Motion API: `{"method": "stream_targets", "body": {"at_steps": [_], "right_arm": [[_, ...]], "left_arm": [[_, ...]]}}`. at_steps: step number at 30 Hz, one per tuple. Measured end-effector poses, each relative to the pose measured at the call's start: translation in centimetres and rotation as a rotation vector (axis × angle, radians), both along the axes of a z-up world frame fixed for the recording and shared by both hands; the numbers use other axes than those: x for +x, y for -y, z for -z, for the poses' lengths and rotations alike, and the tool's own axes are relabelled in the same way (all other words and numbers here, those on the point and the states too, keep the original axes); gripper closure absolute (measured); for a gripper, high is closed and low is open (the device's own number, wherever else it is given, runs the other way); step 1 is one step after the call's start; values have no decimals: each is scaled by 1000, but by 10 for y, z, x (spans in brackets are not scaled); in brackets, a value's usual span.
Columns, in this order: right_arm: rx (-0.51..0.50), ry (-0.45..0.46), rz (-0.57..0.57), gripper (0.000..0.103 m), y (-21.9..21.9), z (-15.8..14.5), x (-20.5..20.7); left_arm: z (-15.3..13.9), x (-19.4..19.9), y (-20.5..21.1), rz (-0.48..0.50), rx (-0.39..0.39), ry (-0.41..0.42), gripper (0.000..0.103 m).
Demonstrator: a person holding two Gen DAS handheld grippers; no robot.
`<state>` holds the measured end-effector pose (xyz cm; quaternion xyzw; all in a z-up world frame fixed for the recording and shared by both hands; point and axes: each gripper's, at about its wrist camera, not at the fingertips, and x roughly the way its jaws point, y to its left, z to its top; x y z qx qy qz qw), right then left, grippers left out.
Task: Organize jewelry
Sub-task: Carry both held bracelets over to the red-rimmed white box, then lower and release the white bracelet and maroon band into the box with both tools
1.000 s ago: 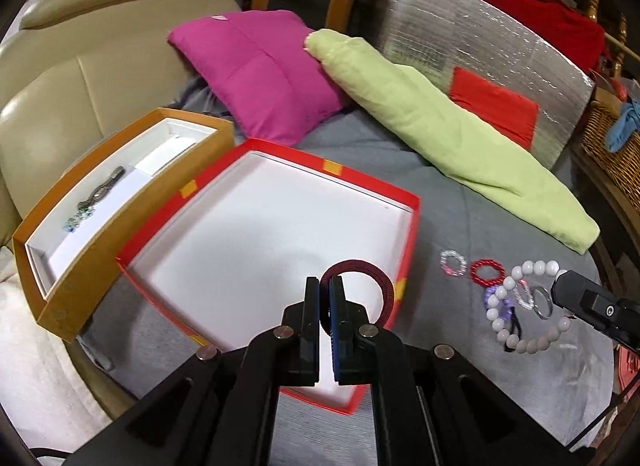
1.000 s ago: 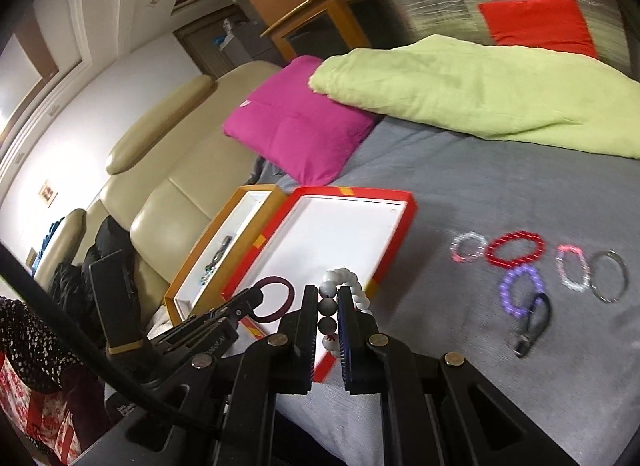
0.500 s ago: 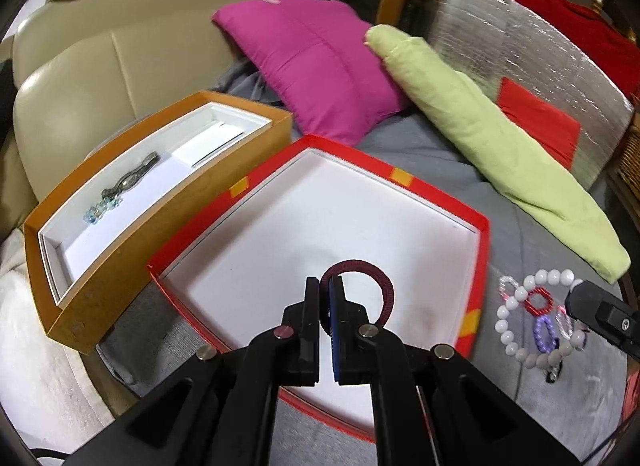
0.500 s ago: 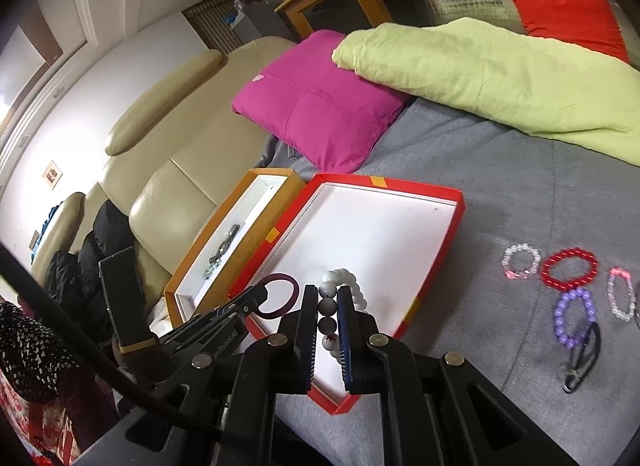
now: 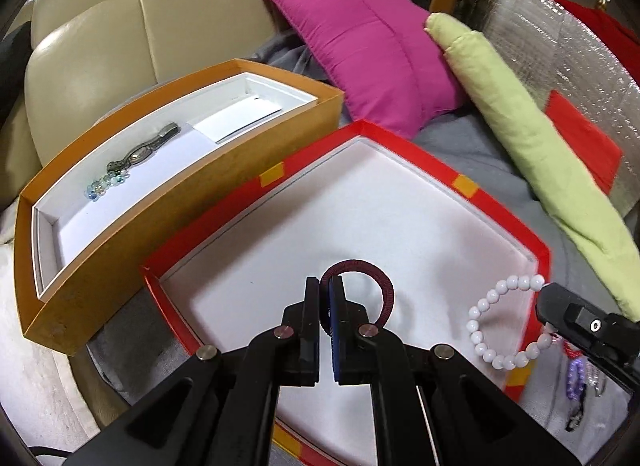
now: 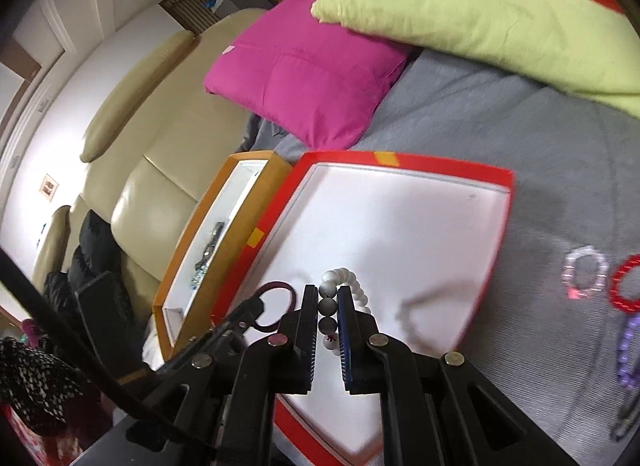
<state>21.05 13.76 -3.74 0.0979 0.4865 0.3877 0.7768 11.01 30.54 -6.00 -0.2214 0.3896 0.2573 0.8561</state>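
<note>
My left gripper (image 5: 325, 286) is shut on a maroon hair-tie bracelet (image 5: 381, 286) and holds it over the white floor of the red tray (image 5: 424, 163). My right gripper (image 6: 329, 293) is shut on a white bead bracelet (image 6: 352, 284), also over the red tray (image 6: 448, 165). In the left wrist view the white bead bracelet (image 5: 482, 322) hangs from the right gripper (image 5: 550, 298) above the tray's right rim. The left gripper (image 6: 256, 306) shows with the maroon bracelet (image 6: 280, 288) in the right wrist view.
An orange box (image 5: 120, 262) left of the tray holds a watch (image 5: 140, 153) and a small bead string. Loose bracelets (image 6: 584, 272) lie on the grey cloth (image 6: 520, 125) right of the tray. A magenta cushion (image 5: 368, 41) and green pillow (image 5: 520, 137) lie behind.
Both grippers have moved left and forward over the red tray, carrying their bracelets. The white bead bracelet went from above the loose pile to above the tray's right edge.
</note>
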Motion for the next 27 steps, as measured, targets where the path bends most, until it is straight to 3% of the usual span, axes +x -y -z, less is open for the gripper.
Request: {"method": "stream_targets", "body": {"at_steps": [4,10,27], "right_arm": [[13,-16,-24,93,-16,7,4],[-69,-30,3,93,-25,31,21],[-161,17,28,93,-20,35,28]], "left_arm": [[6,0,-6,-31,26,-22,99],[15,6,-7,-31,43,-67,99],[26,16,0,-24,48,-117,99]]}}
